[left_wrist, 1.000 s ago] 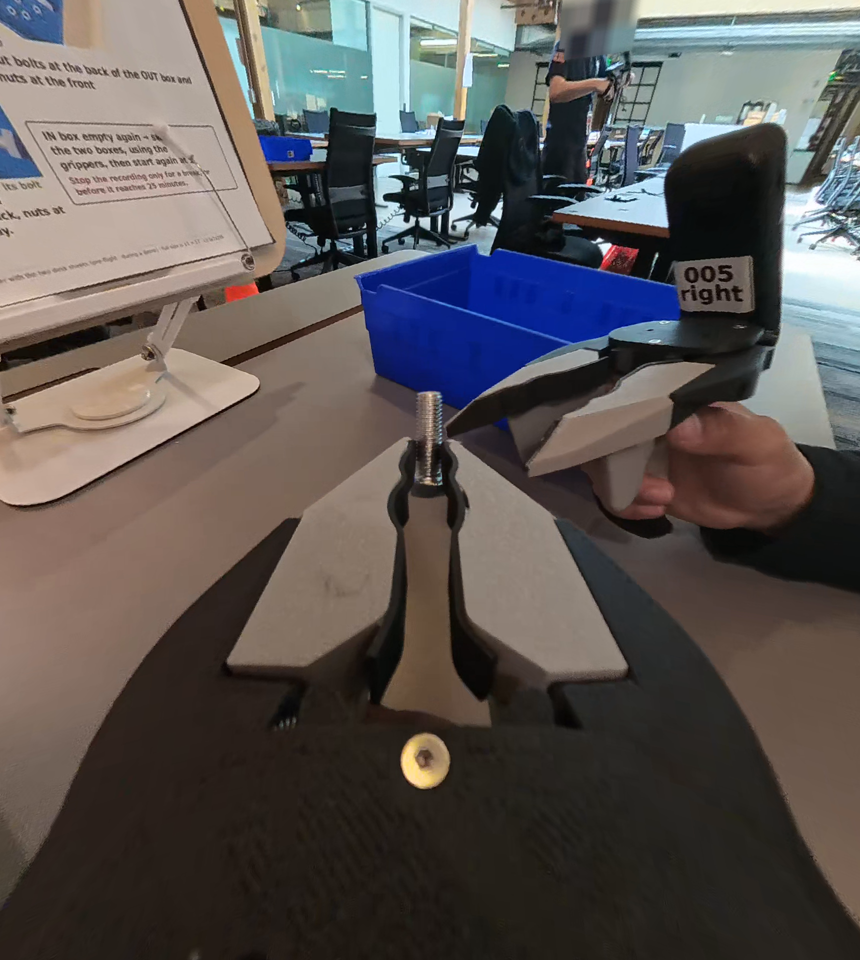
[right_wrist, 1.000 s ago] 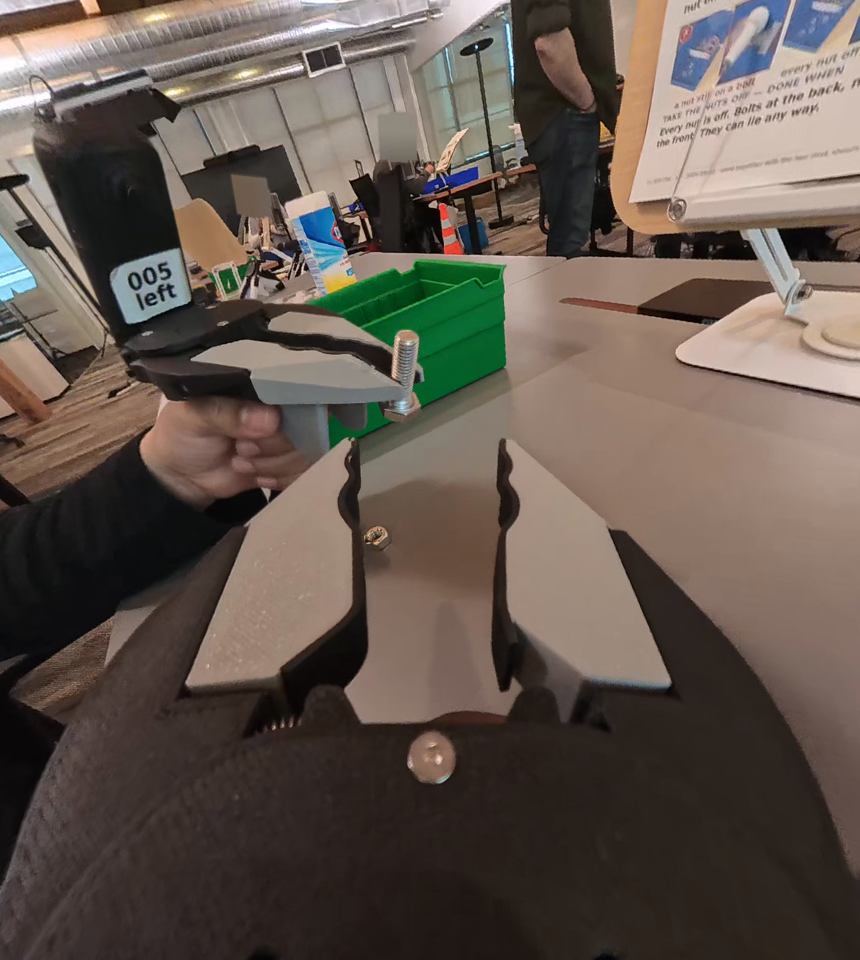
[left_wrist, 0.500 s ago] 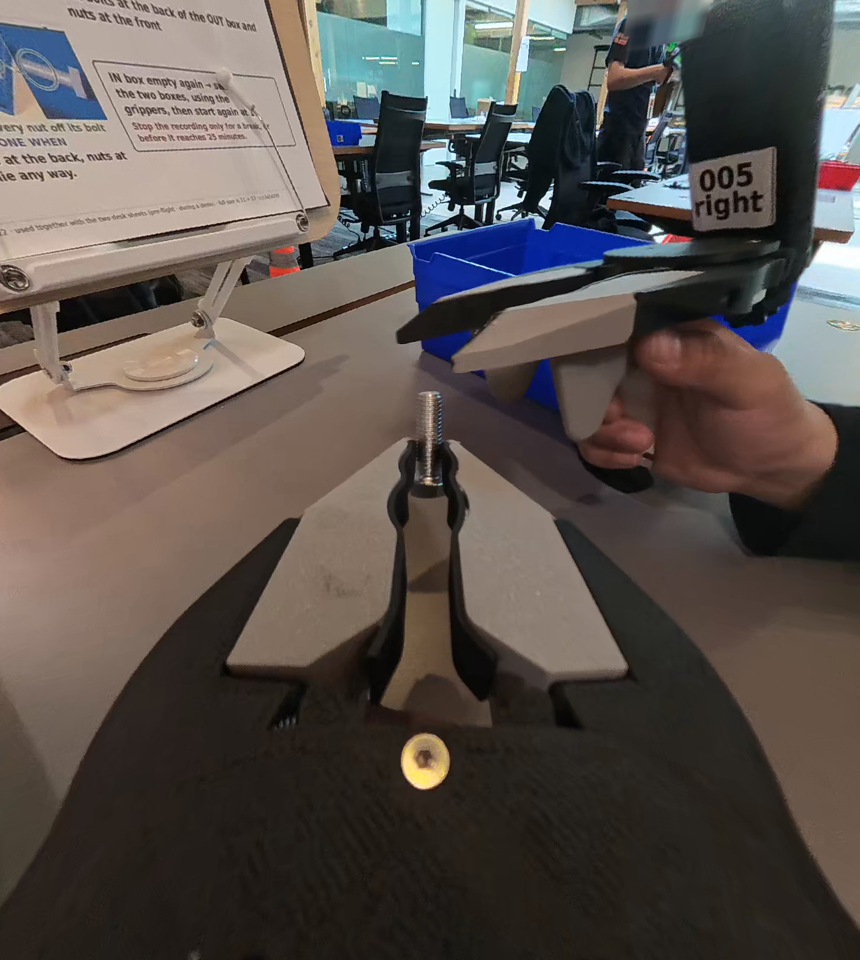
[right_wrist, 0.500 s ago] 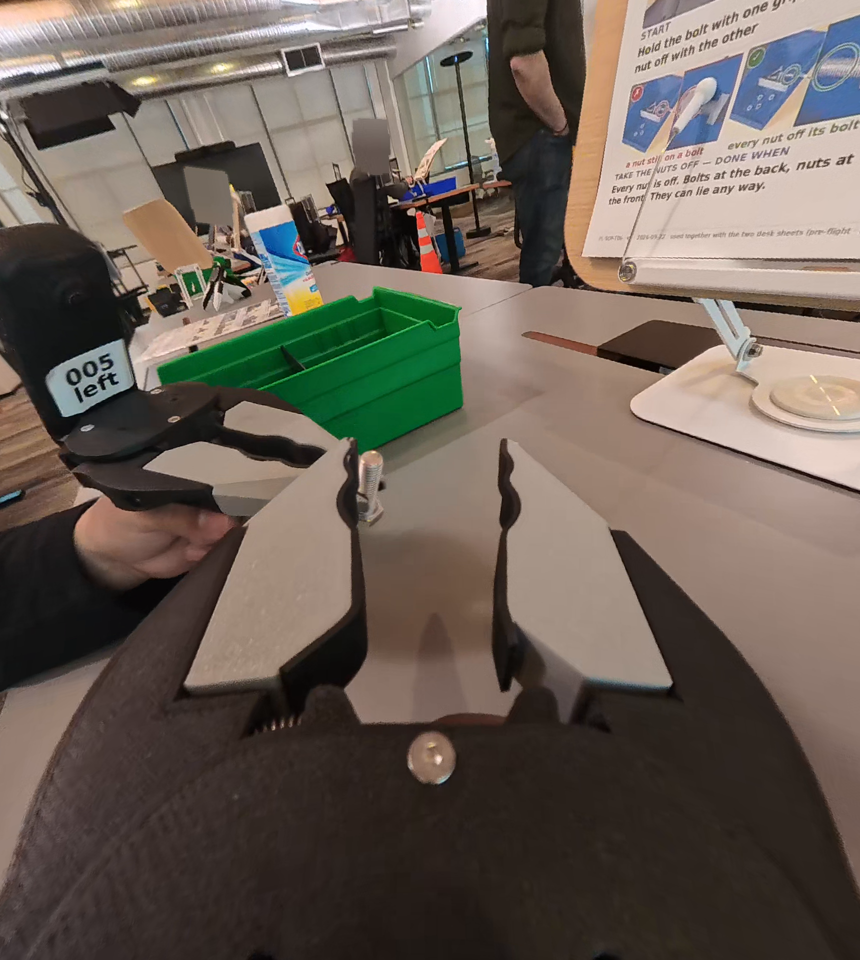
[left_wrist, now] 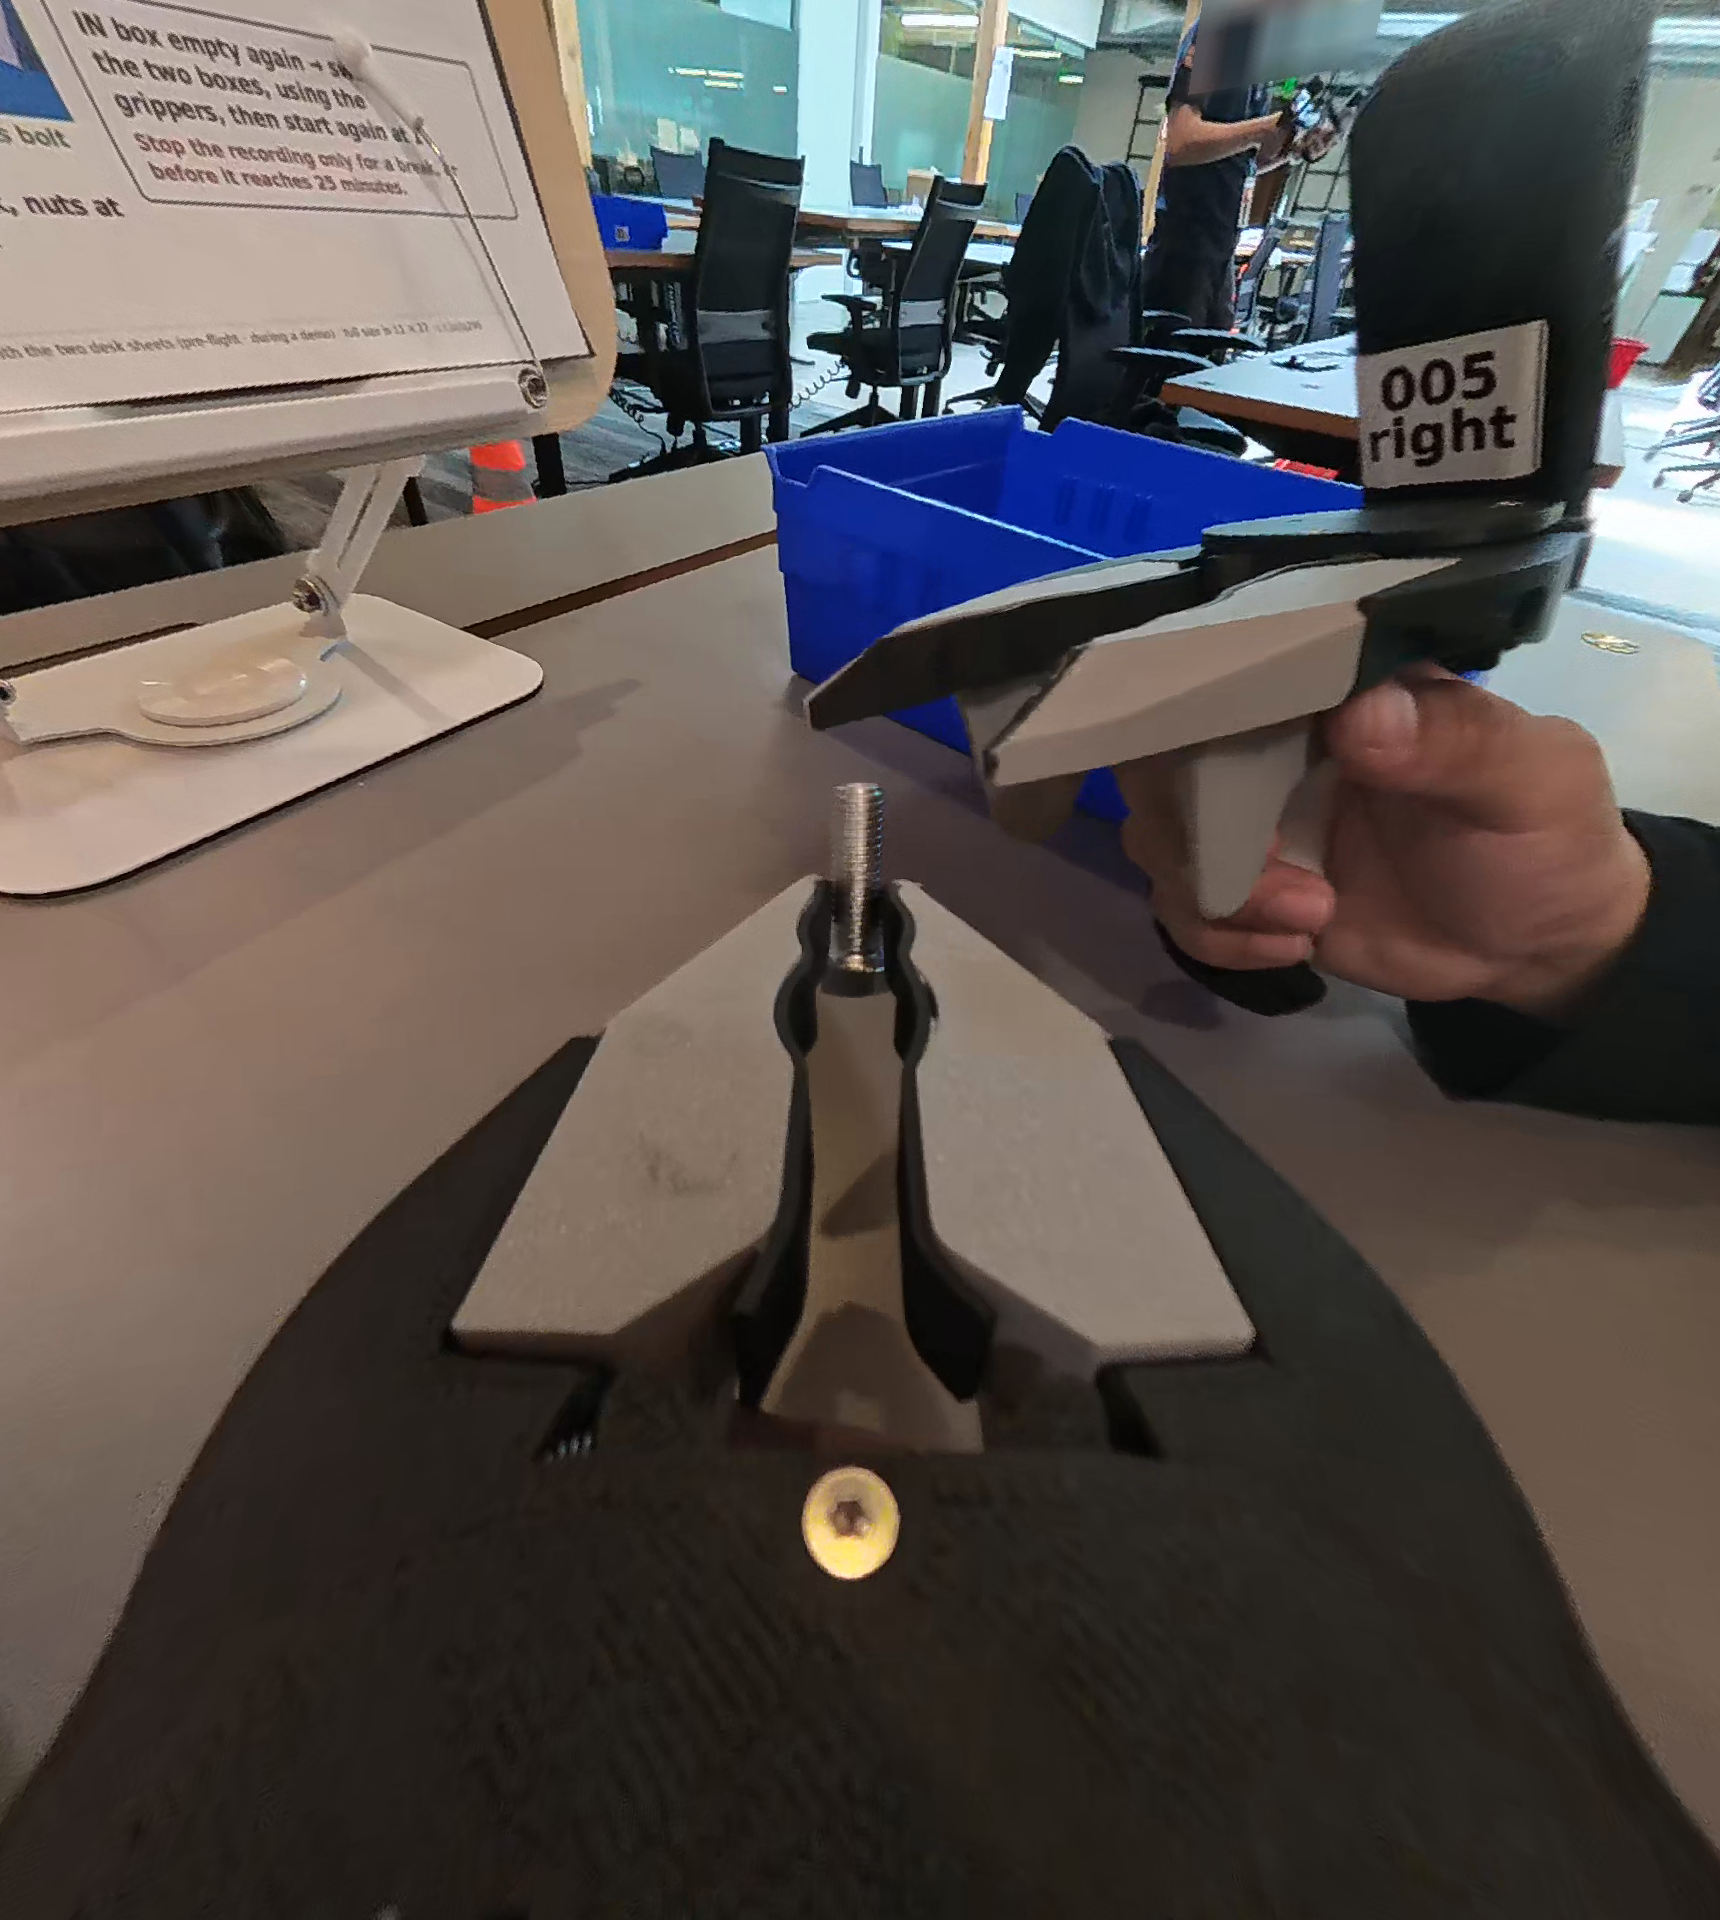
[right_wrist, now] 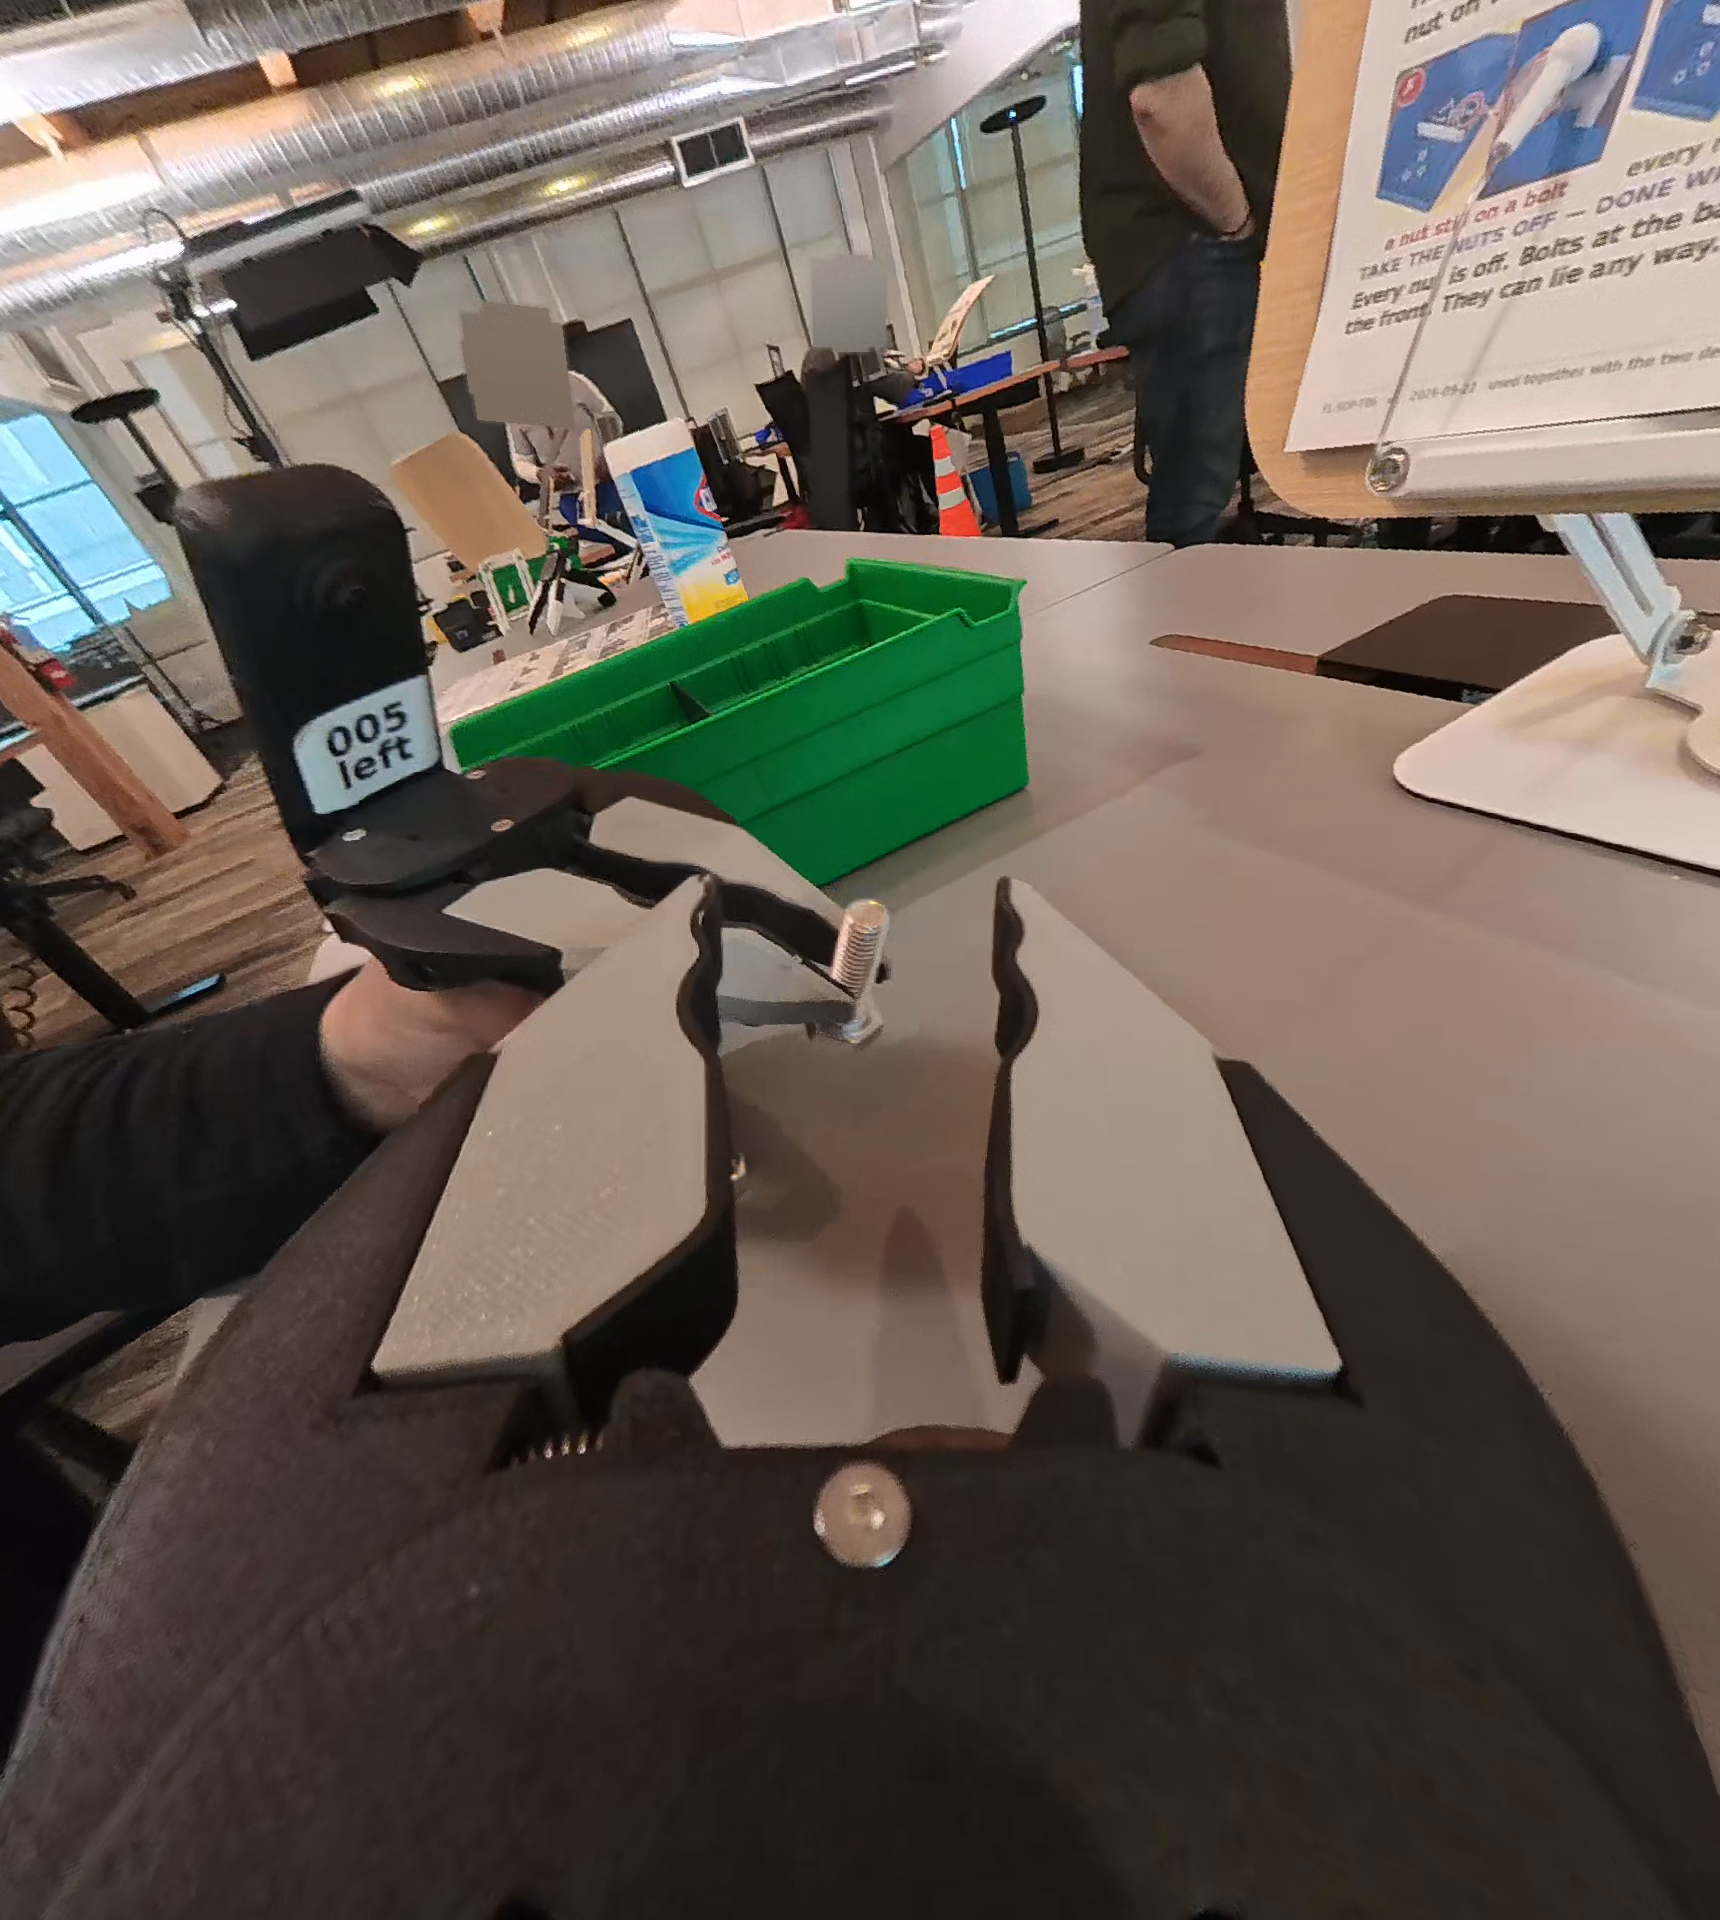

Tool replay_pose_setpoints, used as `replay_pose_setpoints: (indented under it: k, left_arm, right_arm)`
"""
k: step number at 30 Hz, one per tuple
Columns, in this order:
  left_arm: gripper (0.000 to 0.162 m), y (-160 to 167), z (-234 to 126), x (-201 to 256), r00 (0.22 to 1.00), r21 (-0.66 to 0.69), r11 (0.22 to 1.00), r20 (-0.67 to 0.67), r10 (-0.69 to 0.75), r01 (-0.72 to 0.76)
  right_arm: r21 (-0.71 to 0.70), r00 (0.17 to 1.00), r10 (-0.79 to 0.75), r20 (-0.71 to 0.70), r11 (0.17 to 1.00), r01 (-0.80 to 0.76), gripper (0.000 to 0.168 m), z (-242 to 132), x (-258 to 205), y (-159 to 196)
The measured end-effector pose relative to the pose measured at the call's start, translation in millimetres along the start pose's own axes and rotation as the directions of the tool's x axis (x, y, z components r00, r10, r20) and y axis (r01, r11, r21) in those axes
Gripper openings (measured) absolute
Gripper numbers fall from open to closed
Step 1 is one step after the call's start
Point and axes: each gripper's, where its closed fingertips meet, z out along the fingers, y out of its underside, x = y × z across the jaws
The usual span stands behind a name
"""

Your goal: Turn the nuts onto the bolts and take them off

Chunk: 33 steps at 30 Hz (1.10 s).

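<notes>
Bolt stands upright, threads up, clamped at its lower end by the left gripper above bare grey worktop. Right gripper, jaws spread and empty, hovers just beside it. Blue bin sits behind, green bin toward the left edge, white document stand farther back, with clear worktop between them.

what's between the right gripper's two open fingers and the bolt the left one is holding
Only bare grey table, seen in the right wrist view. The right gripper is open and empty; the bolt stands upright just ahead of its fingertips, clamped in the left gripper.
</notes>
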Motion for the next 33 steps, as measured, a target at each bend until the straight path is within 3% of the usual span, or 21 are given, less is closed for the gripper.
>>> replay_pose_setpoints:
  k: [5,9,11,17,25,33]
  left_arm:
    - [0.007,-6.2,-0.4,9.1,0.999,0.036,0.999,-0.023,0.034,-0.033]
    - [0.007,-9.2,-0.5,11.6,0.999,0.055,0.998,-0.019,0.045,-0.044]
    - [0.007,-7.7,0.3,10.9,0.999,0.045,0.998,-0.018,0.039,-0.038]
    - [0.009,-1.3,3.9,10.1,1.000,0.013,1.000,-0.026,-0.003,0.003]
    - [0.037,9.4,4.3,9.8,0.998,-0.073,0.997,-0.058,-0.014,0.010]
    - [0.030,-36.6,-25.2,-14.2,0.993,0.158,0.980,-0.044,-0.113,0.118]
  right_arm:
    - [-0.019,0.999,0.032,0.009,0.999,-0.031,0.030,1.2,-1.3,4.1]
    - [-0.032,0.999,0.038,0.039,0.999,-0.037,0.028,3.4,-6.6,6.9]
    - [-0.050,0.999,0.021,0.030,0.999,-0.019,0.007,4.0,-6.2,10.0]
    - [-0.092,0.999,-0.033,-0.021,0.995,0.031,0.006,5.5,-2.1,15.0]
    - [-0.206,0.988,-0.098,-0.118,0.976,0.072,0.007,5.9,19.7,36.9]
    - [-0.373,0.987,-0.120,-0.105,0.925,0.073,0.007,9.7,26.7,72.6]
